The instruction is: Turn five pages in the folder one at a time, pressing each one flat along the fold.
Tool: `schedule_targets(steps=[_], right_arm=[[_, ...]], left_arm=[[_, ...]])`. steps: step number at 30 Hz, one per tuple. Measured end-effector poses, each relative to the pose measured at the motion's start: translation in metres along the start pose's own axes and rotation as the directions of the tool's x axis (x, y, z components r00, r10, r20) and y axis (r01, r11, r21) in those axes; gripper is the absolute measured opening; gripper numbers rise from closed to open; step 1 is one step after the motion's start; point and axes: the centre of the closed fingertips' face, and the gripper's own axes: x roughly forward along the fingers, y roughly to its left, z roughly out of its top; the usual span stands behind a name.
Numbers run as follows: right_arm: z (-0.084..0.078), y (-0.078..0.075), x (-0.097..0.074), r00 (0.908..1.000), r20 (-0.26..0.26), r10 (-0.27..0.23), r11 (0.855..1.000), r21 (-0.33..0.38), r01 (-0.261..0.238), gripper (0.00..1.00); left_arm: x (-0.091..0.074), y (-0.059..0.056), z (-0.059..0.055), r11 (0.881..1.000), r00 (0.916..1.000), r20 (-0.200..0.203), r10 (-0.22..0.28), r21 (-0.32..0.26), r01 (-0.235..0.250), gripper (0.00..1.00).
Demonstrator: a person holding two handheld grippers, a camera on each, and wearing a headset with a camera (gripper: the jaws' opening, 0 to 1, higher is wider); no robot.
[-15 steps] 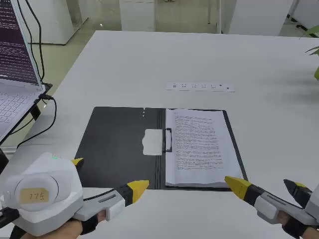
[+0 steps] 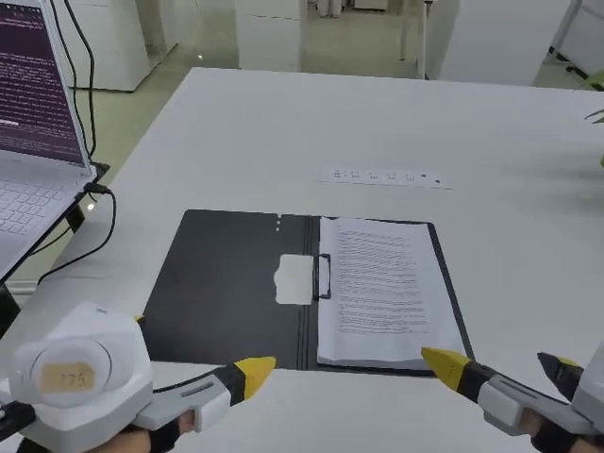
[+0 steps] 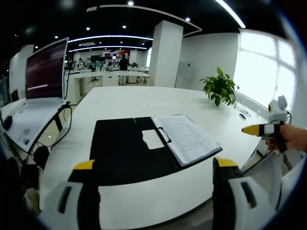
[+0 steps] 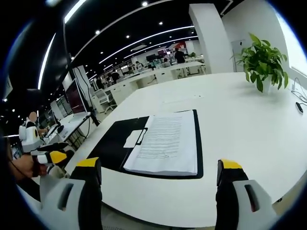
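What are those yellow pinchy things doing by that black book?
A person holds a pinching tool in each hand. The left gripper and the right gripper both hang open in front of a black folder, touching nothing. The folder lies open on a white table, with a stack of pages lying flat on its right side. No page is lifted yet.

Left gripper (image 3: 153,164) and right gripper (image 4: 159,163) hover side by side, jaws spread wide, gripping nothing.
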Motion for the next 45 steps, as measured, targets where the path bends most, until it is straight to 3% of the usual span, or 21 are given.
schedule_targets(steps=[10, 28, 45], right_arm=[[-0.003, -0.008, -0.010, 0.9993, 0.005, -0.036, 0.999, -0.016, 0.036, 1.00], [0.004, -0.004, -0.002, 0.9995, -0.004, -0.032, 0.997, -0.071, 0.032, 1.00], [0.010, -0.012, -0.011, 0.9980, 0.005, -0.063, 0.996, -0.069, 0.063, 1.00]], left_arm=[[-0.002, 0.000, 0.000, 1.000, 0.9999, -0.016, 0.000, 0.030, 0.000, 0.99], [-0.007, 0.005, 0.007, 0.999, 0.9998, -0.014, 0.013, 0.029, -0.012, 0.99], [0.000, 0.000, 0.010, 0.998, 0.9994, -0.030, -0.018, 0.054, 0.020, 0.99]])
